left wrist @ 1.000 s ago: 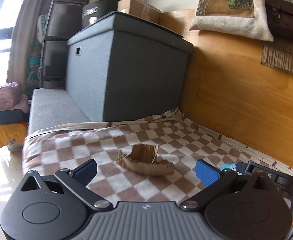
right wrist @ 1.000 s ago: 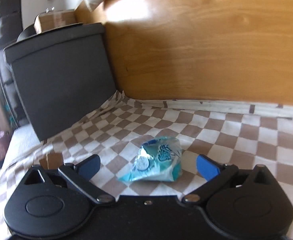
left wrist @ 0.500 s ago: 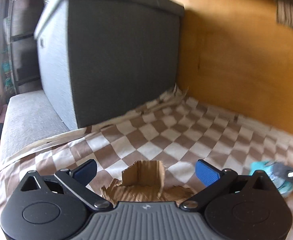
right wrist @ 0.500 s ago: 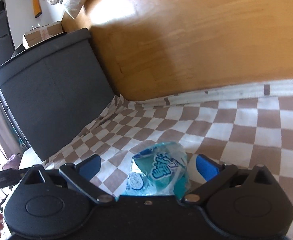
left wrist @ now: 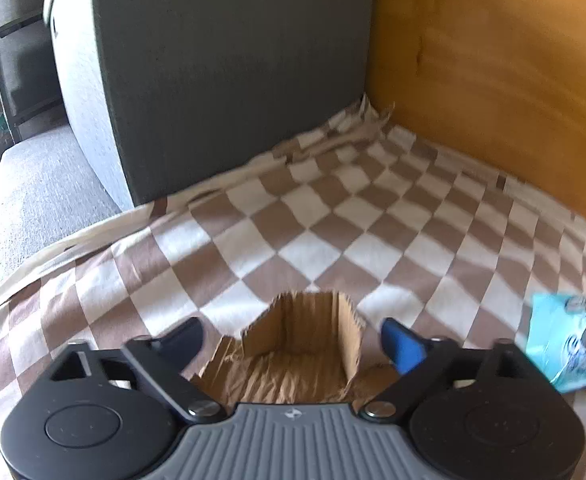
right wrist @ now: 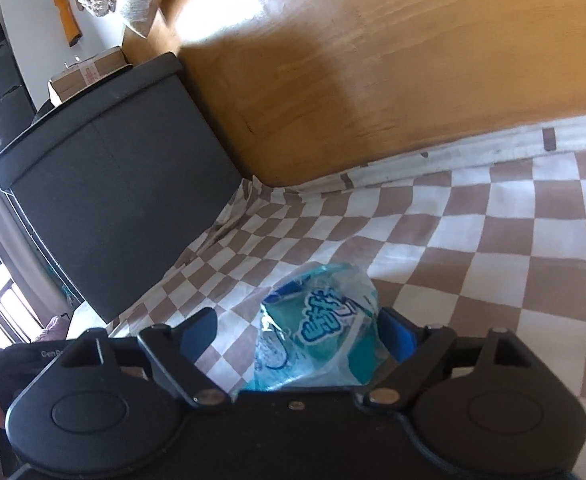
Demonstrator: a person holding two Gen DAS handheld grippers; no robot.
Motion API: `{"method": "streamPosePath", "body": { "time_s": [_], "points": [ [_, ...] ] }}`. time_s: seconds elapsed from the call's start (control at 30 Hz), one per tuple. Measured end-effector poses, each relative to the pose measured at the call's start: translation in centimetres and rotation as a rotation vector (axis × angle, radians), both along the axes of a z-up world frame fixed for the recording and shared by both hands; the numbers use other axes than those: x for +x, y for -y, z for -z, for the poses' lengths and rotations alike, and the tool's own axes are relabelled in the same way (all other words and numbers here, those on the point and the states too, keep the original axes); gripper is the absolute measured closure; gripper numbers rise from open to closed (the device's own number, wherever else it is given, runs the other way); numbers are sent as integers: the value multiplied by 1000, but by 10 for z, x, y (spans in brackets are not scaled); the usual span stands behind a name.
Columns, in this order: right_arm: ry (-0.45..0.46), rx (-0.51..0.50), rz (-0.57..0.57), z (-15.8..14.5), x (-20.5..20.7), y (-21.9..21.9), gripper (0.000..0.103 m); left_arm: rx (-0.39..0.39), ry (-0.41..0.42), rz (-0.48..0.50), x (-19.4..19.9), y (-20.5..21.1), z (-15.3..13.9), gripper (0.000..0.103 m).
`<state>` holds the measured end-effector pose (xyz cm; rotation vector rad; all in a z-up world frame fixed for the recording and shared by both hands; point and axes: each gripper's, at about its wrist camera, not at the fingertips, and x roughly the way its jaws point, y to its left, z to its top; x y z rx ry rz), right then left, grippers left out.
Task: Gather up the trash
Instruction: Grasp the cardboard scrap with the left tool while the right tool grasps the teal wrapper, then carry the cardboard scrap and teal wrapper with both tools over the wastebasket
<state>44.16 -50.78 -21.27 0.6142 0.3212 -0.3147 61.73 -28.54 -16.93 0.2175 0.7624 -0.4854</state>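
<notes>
Left wrist view: left tongs [left wrist: 291,332] closing around cardboard [left wrist: 293,354], not yet gripping; right tongs [right wrist: 299,330] closing around wrapper [right wrist: 321,328] beside it, on the blanket [left wrist: 333,232].

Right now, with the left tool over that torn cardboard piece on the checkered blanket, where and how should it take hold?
Grip the torn cardboard piece across its upright folded flap, coming down from above and from the near side, as the left tool already does. The flap stands up off the checkered blanket, while the rest lies flat and crumpled. The jaws are closing with the flap between them, not yet pressing.
</notes>
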Motion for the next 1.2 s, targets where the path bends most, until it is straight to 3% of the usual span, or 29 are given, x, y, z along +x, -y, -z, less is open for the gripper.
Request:
{"method": "streamPosePath", "body": {
  "time_s": [0.13,0.3,0.53,0.73,1.2],
  "points": [
    [-1,15,-4,2,0,0,26,28,-7,4,-2,1,6,34],
    [-9,33,-35,4,1,0,41,13,-2,6,-8,-3,8,40],
    [-25,0,-73,0,0,-3,51,0,59,-8,-23,-7,2,77],
    [-23,-22,-77,-3,-2,-5,60,-24,105,-18,-34,-19,-7,83],
    [-3,-109,-119,-18,-7,-21,61,-69,181,-49,-77,-68,-35,84]
  ]
}}
